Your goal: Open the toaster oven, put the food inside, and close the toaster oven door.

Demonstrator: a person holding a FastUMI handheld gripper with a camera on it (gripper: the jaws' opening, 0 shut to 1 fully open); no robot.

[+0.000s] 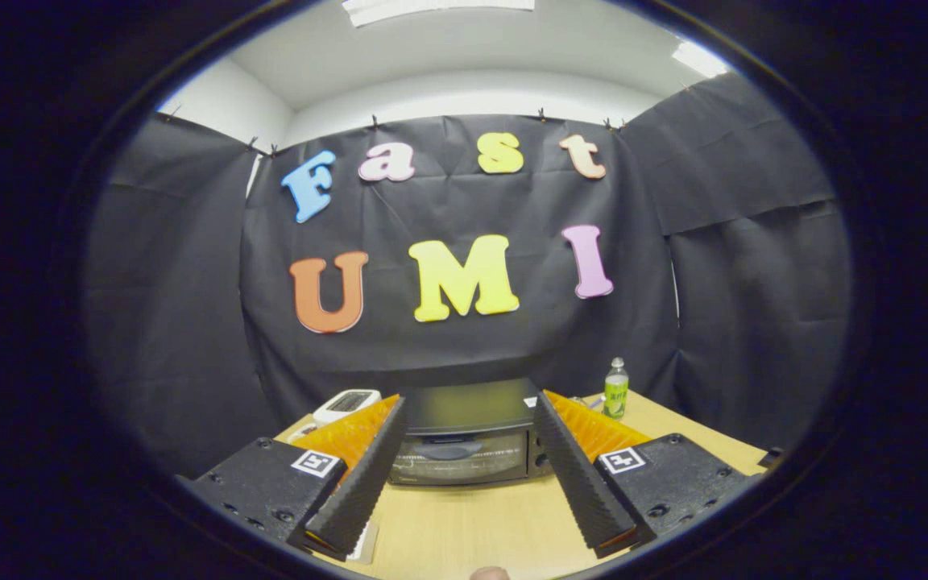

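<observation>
Hand-held gripper (472,467): its two fingers are spread wide, with nothing between them but bare wood and, farther off, the oven; it has hold of nothing.
Fingers (363,479): they rise from the near side and lean away from each other toward the toaster oven, their tips framing its left and right front corners.
Marker tags: a small square black-and-white tag (318,463) sits on each finger's base block, one to either side of the toaster oven.
Small rounded thing (489,573): brownish, at the near edge of the tabletop, well in front of the toaster oven; too little of it is seen to say what it is.
Tabletop (472,524): light wood, bare between the fingers up to the toaster oven's front.
Toaster oven (464,439): dark, standing on the tabletop just beyond the fingers, its glass door facing the camera and shut, with a handle across the door's upper part.
White device (345,403): a small unit with a dark screen, left of the toaster oven and slightly behind its front.
Bottle (615,389): clear with a green label, upright, right of the toaster oven near the back of the tabletop.
</observation>
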